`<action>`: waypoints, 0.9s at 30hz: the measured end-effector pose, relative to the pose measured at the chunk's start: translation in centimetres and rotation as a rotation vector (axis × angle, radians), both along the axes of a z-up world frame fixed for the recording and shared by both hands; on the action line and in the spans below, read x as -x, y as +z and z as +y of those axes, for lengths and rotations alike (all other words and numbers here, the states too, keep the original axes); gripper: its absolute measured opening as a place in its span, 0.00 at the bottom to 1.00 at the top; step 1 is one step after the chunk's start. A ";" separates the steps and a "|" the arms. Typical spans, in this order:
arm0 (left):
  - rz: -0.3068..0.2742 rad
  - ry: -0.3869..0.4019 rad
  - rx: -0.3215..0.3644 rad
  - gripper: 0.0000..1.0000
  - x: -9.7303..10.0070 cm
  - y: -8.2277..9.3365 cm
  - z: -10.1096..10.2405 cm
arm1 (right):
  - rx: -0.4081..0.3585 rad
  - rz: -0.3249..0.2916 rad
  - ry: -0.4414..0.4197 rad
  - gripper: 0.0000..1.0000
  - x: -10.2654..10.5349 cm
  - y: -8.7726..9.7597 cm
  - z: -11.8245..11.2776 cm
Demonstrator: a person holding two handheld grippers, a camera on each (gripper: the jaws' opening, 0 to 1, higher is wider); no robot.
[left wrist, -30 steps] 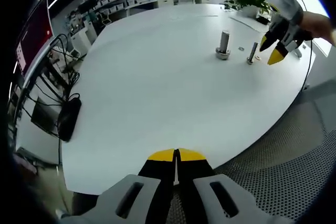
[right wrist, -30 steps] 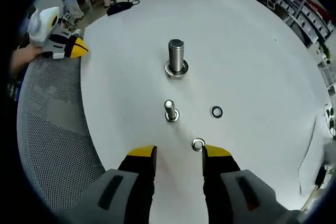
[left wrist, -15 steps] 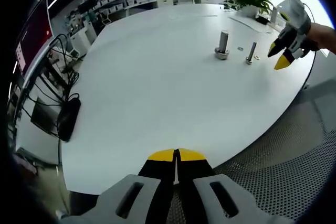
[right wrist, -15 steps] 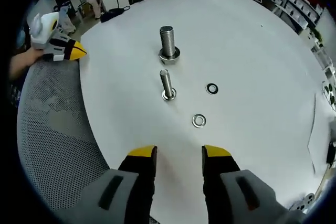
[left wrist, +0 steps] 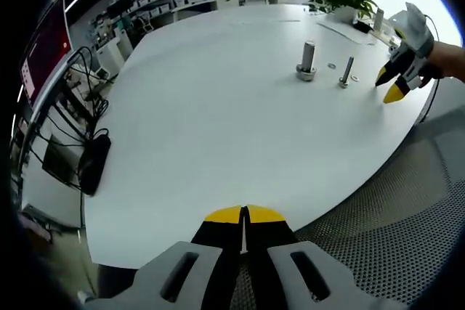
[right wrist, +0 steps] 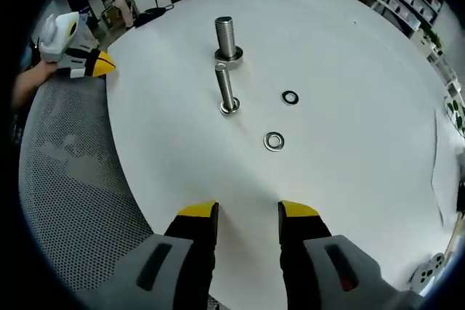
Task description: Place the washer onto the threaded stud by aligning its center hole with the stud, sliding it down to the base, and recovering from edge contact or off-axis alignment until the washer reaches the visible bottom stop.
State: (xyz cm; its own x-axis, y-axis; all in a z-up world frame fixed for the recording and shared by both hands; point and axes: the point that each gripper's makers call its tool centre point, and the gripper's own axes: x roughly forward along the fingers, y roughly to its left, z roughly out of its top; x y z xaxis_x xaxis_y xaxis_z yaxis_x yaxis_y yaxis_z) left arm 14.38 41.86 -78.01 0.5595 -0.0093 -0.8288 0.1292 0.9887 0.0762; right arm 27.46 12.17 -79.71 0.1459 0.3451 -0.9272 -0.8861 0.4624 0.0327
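The right hand-held gripper, jaws wide and empty, had pulled back from the washer lying unthreaded beside the stud on the tabletop.

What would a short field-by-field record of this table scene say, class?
table: white
large bolt: upright, farther from right gripper
small bolt: upright, just in front of large one
near washer: flat on table
far washer: flat on table
right gripper: open, empty
left gripper: shut, at table edge
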 end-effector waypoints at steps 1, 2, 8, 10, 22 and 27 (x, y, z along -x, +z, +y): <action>0.001 -0.001 0.000 0.00 0.0 0.0 0.0 | 0.003 -0.001 -0.001 0.35 -0.1 -0.1 0.0; 0.001 -0.001 0.000 0.00 0.0 0.0 0.0 | 0.007 -0.002 0.000 0.35 -0.2 -0.1 -0.1; -0.001 0.001 -0.001 0.00 0.0 0.0 0.1 | 0.020 -0.010 0.015 0.35 -0.4 0.0 -0.2; -0.001 -0.004 -0.004 0.00 -0.1 0.0 0.0 | 0.025 -0.020 0.029 0.35 -0.6 -0.1 -0.2; 0.011 -0.002 -0.005 0.00 0.0 -0.2 0.1 | 0.028 -0.021 0.024 0.34 -1.6 -0.1 0.6; 0.009 0.001 -0.006 0.00 0.0 -0.2 0.1 | 0.055 -0.009 0.081 0.35 -1.6 -0.2 0.7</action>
State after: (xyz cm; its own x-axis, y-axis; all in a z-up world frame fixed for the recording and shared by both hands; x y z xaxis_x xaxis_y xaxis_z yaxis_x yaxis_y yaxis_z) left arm 14.37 41.99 -78.17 0.5516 -0.0041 -0.8341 0.1292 0.9883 0.0806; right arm 29.08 12.91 -79.88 0.1276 0.3042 -0.9440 -0.9208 0.3900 0.0013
